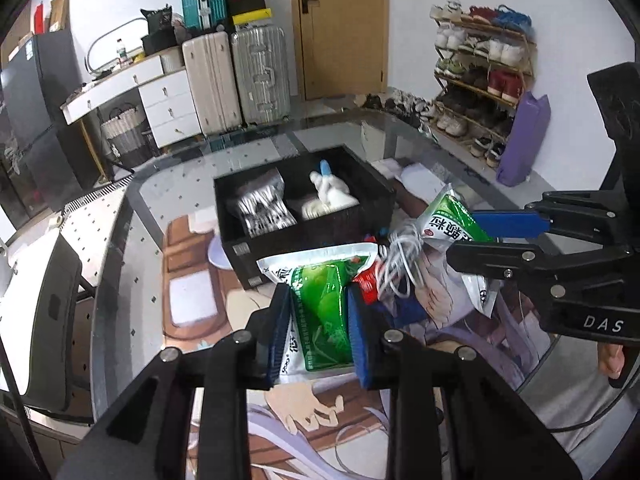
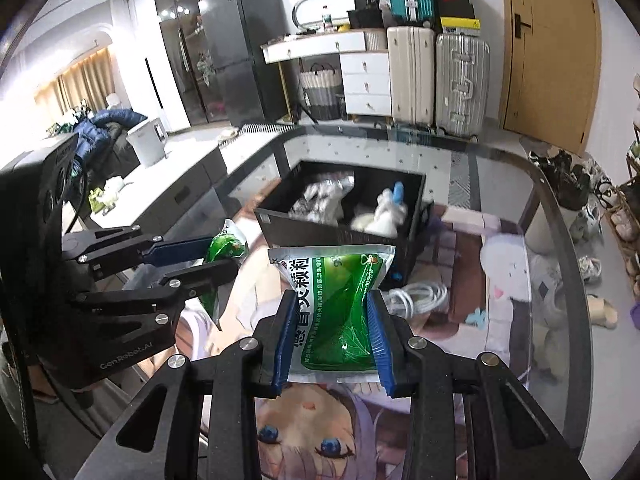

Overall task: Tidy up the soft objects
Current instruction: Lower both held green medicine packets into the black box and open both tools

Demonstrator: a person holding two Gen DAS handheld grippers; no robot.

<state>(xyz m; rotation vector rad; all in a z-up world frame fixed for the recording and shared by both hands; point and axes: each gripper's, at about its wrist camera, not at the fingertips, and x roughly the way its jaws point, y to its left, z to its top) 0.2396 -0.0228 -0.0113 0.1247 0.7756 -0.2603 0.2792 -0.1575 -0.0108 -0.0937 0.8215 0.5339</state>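
Note:
My left gripper [image 1: 319,296] is shut on a green and white soft packet [image 1: 324,312], held above the table in front of the black divided box [image 1: 240,240]. My right gripper [image 2: 331,300] is shut on a second green and white packet [image 2: 340,312]; it also shows in the left wrist view [image 1: 444,224], to the right of the box. The box holds a silver foil bag [image 1: 260,208] in its left compartment and a white plush toy [image 1: 330,194] in its right one. The left gripper shows in the right wrist view [image 2: 208,260], at the left.
A coiled white cable [image 1: 400,260] lies on the printed mat [image 1: 320,408] beside the box, also in the right wrist view [image 2: 416,296]. The glass table edge [image 2: 560,208] curves at the right. Suitcases [image 1: 240,72], a shoe rack [image 1: 480,68] and a white desk [image 1: 132,84] stand behind.

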